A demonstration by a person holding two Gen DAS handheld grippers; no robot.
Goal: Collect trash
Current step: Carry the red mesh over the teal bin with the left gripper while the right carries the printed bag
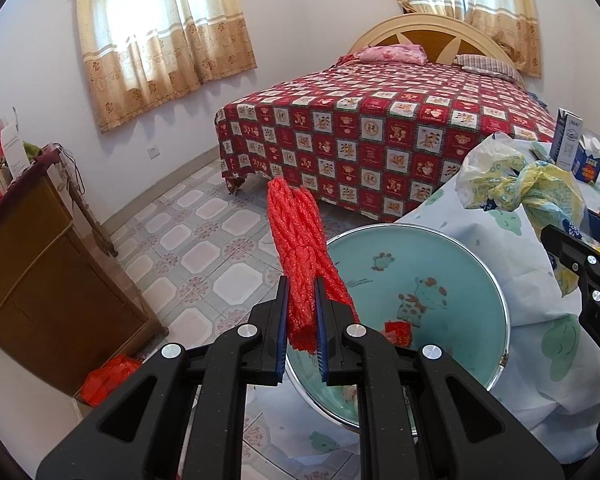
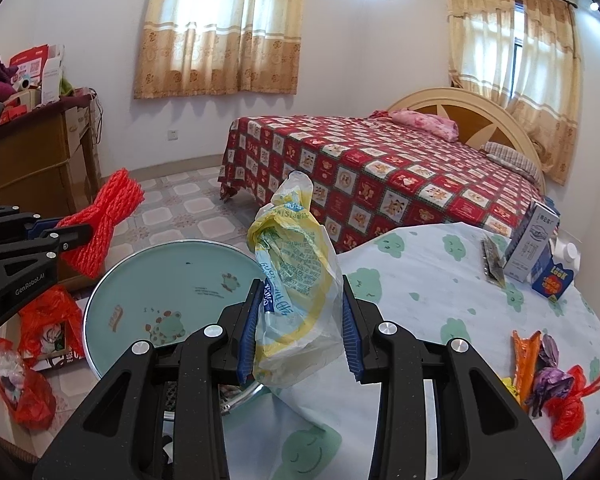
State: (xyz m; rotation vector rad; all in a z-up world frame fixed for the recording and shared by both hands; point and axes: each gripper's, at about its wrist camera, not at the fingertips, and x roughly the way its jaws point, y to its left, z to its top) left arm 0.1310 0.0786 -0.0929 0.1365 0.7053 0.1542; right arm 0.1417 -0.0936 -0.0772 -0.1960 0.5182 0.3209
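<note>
From the left wrist camera, the left hand-held gripper (image 1: 302, 320) is clamped on a red foam net sleeve (image 1: 300, 248), its blue pads pressed tight against the lower end while the rest sticks up and away. It hangs just over the near rim of a round teal basin (image 1: 460, 280) printed with cartoon animals; a small red scrap (image 1: 398, 331) lies inside. To the right, a crumpled yellow and white plastic bag (image 1: 516, 184) is held above the bench (image 1: 532, 300), which wears a cloth with green shapes. A milk carton (image 1: 567, 140) stands at the far edge of the bench.

From the right wrist camera, the right hand-held gripper (image 2: 300, 328) grips that plastic bag (image 2: 296, 280) between its pads, above the bench (image 2: 420, 280) edge beside the basin (image 2: 172, 276). The foam sleeve (image 2: 104, 222) shows at left in the other gripper (image 2: 66, 232). Wrappers and a red bag (image 2: 556, 380) lie at the right of the bench
</note>
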